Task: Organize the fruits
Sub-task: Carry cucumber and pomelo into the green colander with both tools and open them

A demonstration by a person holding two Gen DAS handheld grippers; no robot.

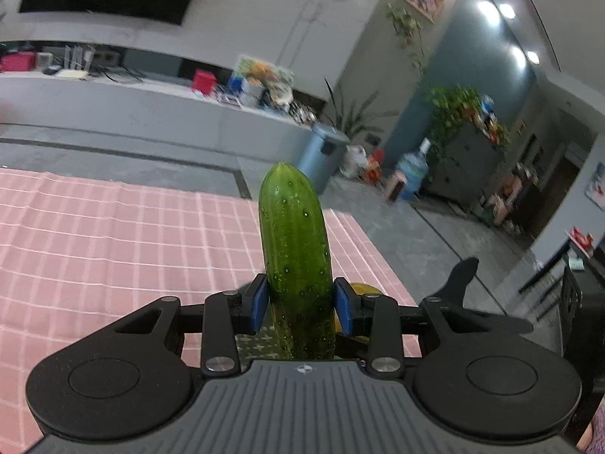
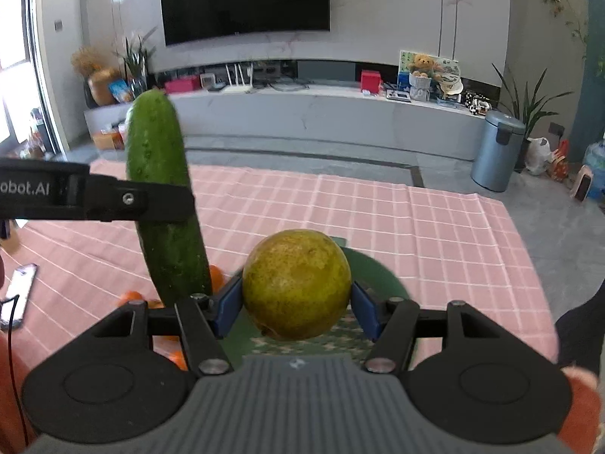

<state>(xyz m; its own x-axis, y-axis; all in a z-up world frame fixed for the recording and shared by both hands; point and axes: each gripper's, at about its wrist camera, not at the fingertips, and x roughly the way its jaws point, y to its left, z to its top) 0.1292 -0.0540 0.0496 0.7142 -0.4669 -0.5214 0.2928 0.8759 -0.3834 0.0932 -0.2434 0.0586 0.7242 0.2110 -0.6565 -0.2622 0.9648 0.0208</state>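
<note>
Green cucumber clamped | left hand-held gripper lettered "obot.AI"

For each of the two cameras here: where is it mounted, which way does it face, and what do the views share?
Left wrist: sits on the left gripper, looking along its blue pads clamped on an upright cucumber, toward the room's right corner.
Right wrist: sits on the right gripper, which holds a yellow-green round fruit, facing the TV wall; the left gripper crosses its left side.
Shared: cucumber, pink checked cloth, grey bin.
</note>
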